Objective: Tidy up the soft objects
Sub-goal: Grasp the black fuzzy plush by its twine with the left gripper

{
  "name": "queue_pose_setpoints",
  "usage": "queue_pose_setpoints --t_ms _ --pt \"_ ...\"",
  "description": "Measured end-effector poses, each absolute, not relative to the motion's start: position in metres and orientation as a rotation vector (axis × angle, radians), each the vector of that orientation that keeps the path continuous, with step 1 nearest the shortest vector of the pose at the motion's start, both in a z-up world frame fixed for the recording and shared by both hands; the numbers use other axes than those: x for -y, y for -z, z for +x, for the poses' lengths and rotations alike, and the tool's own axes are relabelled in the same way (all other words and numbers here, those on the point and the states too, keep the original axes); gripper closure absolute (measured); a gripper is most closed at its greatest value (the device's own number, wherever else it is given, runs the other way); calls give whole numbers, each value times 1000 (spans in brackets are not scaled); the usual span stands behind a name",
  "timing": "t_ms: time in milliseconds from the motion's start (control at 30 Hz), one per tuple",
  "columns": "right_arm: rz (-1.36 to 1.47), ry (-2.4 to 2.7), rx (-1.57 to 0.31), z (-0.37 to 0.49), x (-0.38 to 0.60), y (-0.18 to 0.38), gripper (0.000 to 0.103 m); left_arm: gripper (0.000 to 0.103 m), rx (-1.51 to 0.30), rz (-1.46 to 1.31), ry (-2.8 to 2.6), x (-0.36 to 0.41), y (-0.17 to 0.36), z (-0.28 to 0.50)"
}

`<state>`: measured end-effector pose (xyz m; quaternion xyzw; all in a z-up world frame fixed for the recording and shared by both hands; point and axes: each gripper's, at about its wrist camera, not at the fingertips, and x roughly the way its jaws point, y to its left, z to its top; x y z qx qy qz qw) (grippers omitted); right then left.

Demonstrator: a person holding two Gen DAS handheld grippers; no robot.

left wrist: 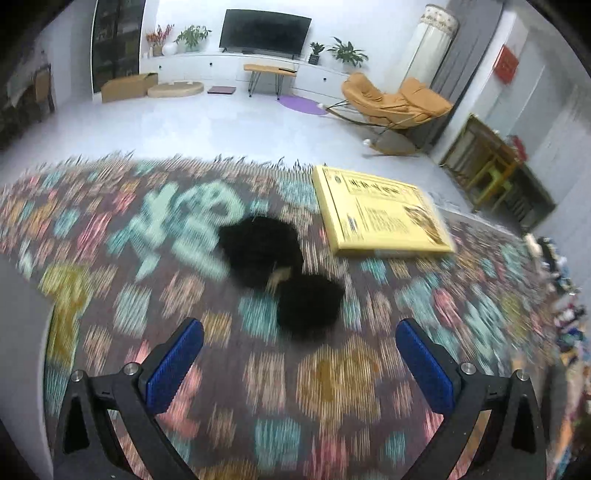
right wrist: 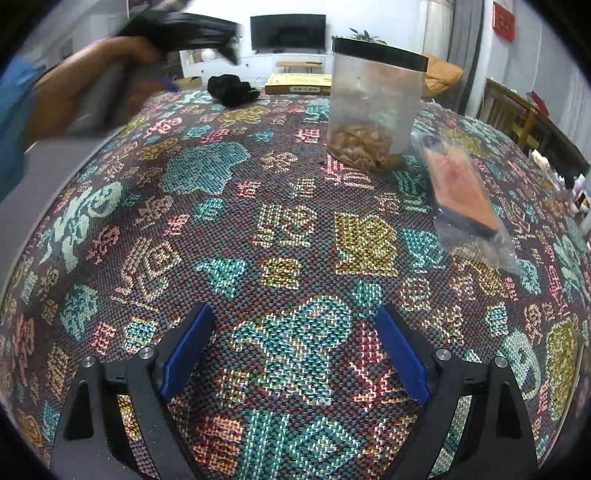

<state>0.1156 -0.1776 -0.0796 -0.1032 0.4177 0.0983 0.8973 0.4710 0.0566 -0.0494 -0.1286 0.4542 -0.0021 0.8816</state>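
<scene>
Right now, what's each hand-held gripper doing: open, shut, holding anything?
Left hand-held gripper: open, empty, just short of the black soft bundle.
Right hand-held gripper: open, empty, over the patterned cloth.

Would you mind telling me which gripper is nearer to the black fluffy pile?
Left. The left gripper hangs open just short of the black fluffy pile; the right gripper is open far across the tablecloth from it.

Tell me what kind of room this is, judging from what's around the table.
Most likely a home living room. A flat-screen TV stands on a long white cabinet with potted plants, and an orange lounge chair sits on the open floor beyond the table's patterned tablecloth.
</scene>
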Motion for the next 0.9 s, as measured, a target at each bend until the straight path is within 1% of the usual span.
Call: queue_pose_setpoints --t_ms 133,167,200,233,333,367,533,633,700,767,800,833,867,900 --pt "-207 -209 -867 118 179 80 10 0 -946 -255 -98 -51 76 507" --pt "-204 -210 -867 119 179 80 10 9 -954 -247 -110 -51 83 511" --pt "-203 -211 -867 120 180 79 10 23 -959 -240 -93 -50 90 511" --pt "-202 -211 -867 120 180 79 10 52 -963 -237 -66 -50 94 511" --pt "-201 -211 -867 121 180 79 10 64 -924 -163 25 -46 85 487" --pt "-200 -211 -867 121 180 79 10 64 -926 -136 66 -41 80 477" --pt "-199 -209 -867 121 180 80 10 64 -977 -42 285 -20 55 391" --pt "-197 -206 -866 121 180 80 10 63 -1024 -31 332 -12 62 339" --pt "-194 -204 -865 121 181 80 10 59 -1060 -71 319 -12 76 309" --pt "-189 -197 -865 121 182 79 11 48 -1079 -98 299 -16 91 287" --pt "-185 -194 -864 121 183 79 11 44 -1039 -93 299 -13 92 274" --pt "-181 -191 -864 122 185 79 11 26 -1010 -61 281 -9 92 267" --pt "-178 -190 -864 122 186 79 11 2 -1004 -22 245 -4 94 264" --pt "-175 -189 -864 122 186 79 11 1 -999 23 191 1 100 264"
